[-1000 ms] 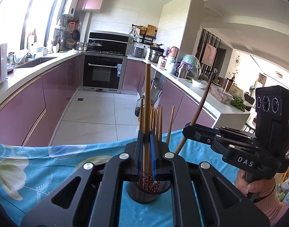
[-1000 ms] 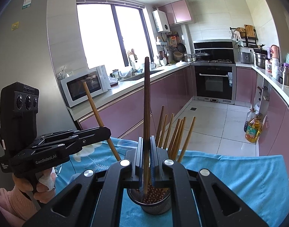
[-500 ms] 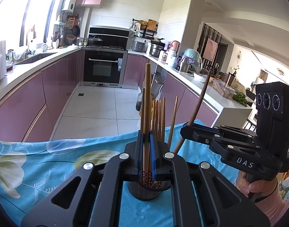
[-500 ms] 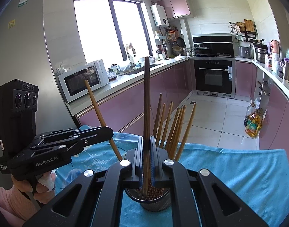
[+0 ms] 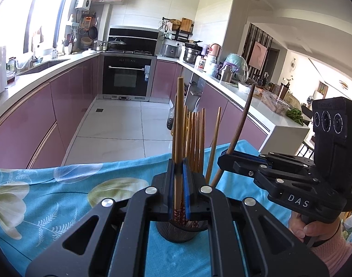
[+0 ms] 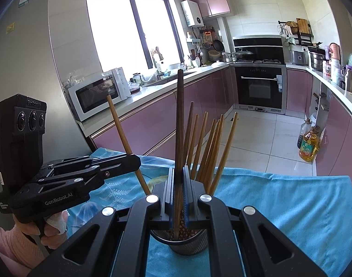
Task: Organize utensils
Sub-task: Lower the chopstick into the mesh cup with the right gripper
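Left gripper (image 5: 178,180) is pinched on a pale chopstick (image 5: 180,120); right gripper (image 6: 178,184) is pinched on a dark chopstick (image 6: 179,120); neither has its pads spread. Both sticks stand near upright, long axis vertical, lower ends reaching into the mouth of the holder (image 6: 187,242); the holder sits on the table, on a blue floral cloth (image 6: 279,207), directly below and just ahead of each gripper. Judged step: lowering both sticks into the holder; the deciding relation is each stick's tip over the rim, so the move called for is straight down along the stick, then release. Neither hand appears clearly nearer. Other chopsticks (image 6: 210,145) already stand in the holder, light brown, fanned and leaning away from the grippers; their patterned ends crowd the bottom, which could block a clean drop.
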Demonstrator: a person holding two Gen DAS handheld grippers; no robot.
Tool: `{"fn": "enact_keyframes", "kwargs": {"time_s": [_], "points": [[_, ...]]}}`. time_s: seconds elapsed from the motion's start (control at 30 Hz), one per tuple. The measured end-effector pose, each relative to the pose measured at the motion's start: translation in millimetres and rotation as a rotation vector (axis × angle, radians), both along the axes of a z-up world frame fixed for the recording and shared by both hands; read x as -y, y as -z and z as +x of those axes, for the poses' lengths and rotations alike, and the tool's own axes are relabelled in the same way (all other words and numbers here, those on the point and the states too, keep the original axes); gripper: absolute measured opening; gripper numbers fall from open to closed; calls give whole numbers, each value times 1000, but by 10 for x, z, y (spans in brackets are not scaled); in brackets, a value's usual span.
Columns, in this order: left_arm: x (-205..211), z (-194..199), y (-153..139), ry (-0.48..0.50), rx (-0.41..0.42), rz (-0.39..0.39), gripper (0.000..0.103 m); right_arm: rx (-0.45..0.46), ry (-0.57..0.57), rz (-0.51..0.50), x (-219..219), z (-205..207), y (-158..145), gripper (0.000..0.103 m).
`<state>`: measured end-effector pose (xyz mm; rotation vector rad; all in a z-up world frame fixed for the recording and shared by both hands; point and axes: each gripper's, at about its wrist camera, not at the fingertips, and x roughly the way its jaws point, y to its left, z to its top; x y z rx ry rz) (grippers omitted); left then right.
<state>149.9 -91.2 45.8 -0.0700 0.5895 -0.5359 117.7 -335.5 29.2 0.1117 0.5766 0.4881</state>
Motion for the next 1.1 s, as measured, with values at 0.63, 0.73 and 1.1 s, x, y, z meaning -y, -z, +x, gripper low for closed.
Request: {"fn": "enact_keyframes", "kwargs": {"time_s": [0.63, 0.73, 1.1], "points": [[133, 197, 209, -4, -35, 28, 7, -40, 1, -3, 30, 109, 178, 6], [138, 213, 216, -3, -35, 28, 7, -42, 5, -3, 35, 124, 186, 7], [138, 282, 279, -13, -42, 42, 7, -56, 24, 7, 44, 203, 231, 7]]}}
